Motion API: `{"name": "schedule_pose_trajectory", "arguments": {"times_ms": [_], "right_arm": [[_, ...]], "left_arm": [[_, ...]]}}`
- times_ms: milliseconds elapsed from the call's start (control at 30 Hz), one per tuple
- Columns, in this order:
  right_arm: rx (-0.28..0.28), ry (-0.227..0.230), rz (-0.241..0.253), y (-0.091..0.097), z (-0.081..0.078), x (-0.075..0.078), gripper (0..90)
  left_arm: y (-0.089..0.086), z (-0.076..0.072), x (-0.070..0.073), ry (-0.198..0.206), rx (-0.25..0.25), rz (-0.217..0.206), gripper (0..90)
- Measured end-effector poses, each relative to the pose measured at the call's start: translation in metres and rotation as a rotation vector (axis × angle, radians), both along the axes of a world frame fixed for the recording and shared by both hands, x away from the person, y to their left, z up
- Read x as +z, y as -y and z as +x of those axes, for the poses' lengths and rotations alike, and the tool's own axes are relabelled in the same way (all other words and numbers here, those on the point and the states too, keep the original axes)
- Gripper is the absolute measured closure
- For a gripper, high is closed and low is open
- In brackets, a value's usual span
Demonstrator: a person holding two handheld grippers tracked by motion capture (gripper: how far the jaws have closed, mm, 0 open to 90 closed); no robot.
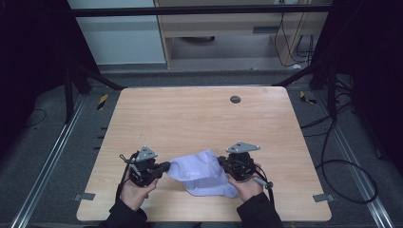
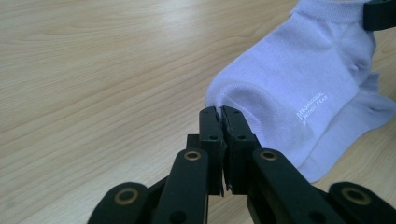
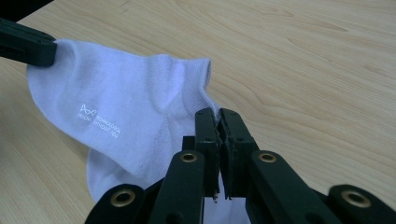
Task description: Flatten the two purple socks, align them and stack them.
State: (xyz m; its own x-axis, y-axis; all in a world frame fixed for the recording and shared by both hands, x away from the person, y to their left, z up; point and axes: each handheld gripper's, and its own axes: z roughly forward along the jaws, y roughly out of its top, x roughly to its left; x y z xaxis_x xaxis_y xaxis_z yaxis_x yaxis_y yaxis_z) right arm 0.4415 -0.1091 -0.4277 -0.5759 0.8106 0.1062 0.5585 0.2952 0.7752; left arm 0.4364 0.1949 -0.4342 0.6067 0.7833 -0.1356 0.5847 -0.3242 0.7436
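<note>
The pale lilac cotton ankle sock [image 1: 192, 167] is pinched by the closed jaws of both the left gripper [image 1: 166, 166] and right gripper [image 1: 220, 161], at nine and three o'clock. Only thin edges seem caught, so one could slip free. A second sock [image 1: 216, 187] apparently beneath could be dragged across the light wooden worktop [image 1: 199, 114].

Desk [image 1: 199, 118]: light wood grain, seen across the middle of the frame.
Round grommet [image 1: 235, 99]: dark, set into the desk near its far edge, right of centre.
Tape strips [image 1: 84, 196]: grey, seen at the desk's lower left and lower right corners.
Floor rails [image 1: 45, 168]: metal, run along both sides of the desk.
Cables [image 1: 342, 161]: black, looped on the floor at the right.
Cabinet [image 1: 237, 28]: pale wood, placed at the top centre.
Hazard tape [image 1: 102, 101]: yellow-black, stuck to the floor at the upper left.
</note>
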Motion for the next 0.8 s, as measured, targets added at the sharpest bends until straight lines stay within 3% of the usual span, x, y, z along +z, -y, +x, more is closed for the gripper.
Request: {"name": "schedule_pose_trajectory", "arguments": {"times_ms": [367, 800], "right_arm": [[-0.019, -0.006, -0.011, 0.023, -0.021, -0.004, 87.2], [-0.033, -0.031, -0.016, 0.038, -0.035, -0.015, 87.1]], "left_arm": [[0.027, -0.002, -0.007, -0.023, -0.056, 0.02, 86.6], [0.039, -0.008, -0.017, -0.046, -0.098, 0.036, 86.7]]}}
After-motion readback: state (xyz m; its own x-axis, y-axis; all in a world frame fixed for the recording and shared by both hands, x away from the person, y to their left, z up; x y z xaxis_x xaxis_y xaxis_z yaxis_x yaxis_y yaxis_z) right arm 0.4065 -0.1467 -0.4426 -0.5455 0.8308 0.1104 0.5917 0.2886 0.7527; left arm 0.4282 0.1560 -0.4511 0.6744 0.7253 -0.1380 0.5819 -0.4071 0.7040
